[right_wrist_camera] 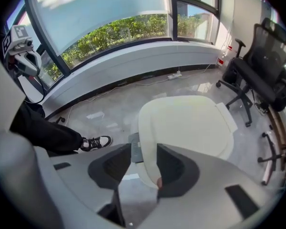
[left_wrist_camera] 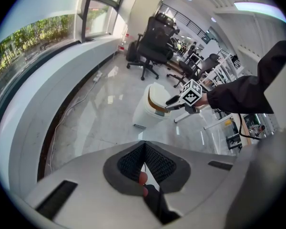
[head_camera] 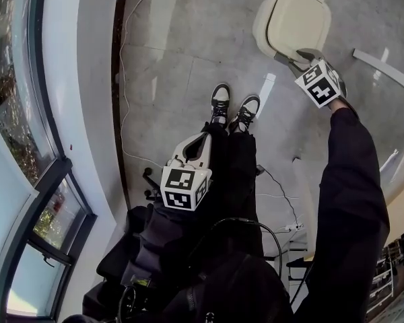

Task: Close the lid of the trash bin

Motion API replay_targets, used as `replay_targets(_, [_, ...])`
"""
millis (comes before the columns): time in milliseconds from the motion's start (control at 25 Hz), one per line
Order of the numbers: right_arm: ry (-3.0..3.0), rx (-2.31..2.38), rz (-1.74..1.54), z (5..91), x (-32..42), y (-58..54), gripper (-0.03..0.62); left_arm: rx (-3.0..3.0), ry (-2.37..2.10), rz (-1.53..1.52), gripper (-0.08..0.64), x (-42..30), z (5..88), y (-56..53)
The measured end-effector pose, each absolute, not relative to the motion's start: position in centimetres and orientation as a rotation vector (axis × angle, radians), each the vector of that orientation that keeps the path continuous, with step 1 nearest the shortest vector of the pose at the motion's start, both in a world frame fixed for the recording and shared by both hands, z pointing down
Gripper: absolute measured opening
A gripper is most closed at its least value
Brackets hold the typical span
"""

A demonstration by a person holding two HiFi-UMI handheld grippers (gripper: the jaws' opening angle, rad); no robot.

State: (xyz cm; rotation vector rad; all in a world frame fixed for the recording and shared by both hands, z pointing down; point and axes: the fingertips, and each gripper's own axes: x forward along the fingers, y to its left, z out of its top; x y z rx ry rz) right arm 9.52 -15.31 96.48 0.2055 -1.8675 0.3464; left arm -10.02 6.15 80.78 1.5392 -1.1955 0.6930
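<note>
The head view looks steeply down from above the person, with the trash bin (head_camera: 293, 22) far right. The left gripper view sits near the person, facing across the floor (left_wrist_camera: 100, 123) to the distant bin and the right gripper (left_wrist_camera: 174, 100). The right gripper view hangs close over the lid (right_wrist_camera: 186, 123), facing the window (right_wrist_camera: 114, 32); all three share the bin

My right hand-held gripper (head_camera: 298, 58) touches the near rim of the cream trash bin lid (head_camera: 293, 19); my left hand-held gripper (head_camera: 198, 144) hangs over my legs, short of my shoes (head_camera: 233, 106).
</note>
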Motion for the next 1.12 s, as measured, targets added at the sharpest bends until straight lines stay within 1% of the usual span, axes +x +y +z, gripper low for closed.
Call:
replay_targets(400, [-1.819, 0.198, 0.359, 99.8, 9.3, -14.7, 0.161, 1.520, -1.184, 0.693, -0.005, -10.0, 81.6, 7.1])
replay_targets(1120, [-1.808, 0.229, 0.387, 100.9, 9.1, -14.9, 0.167, 1.527, -1.185, 0.683, -0.005, -9.6, 81.8, 6.8])
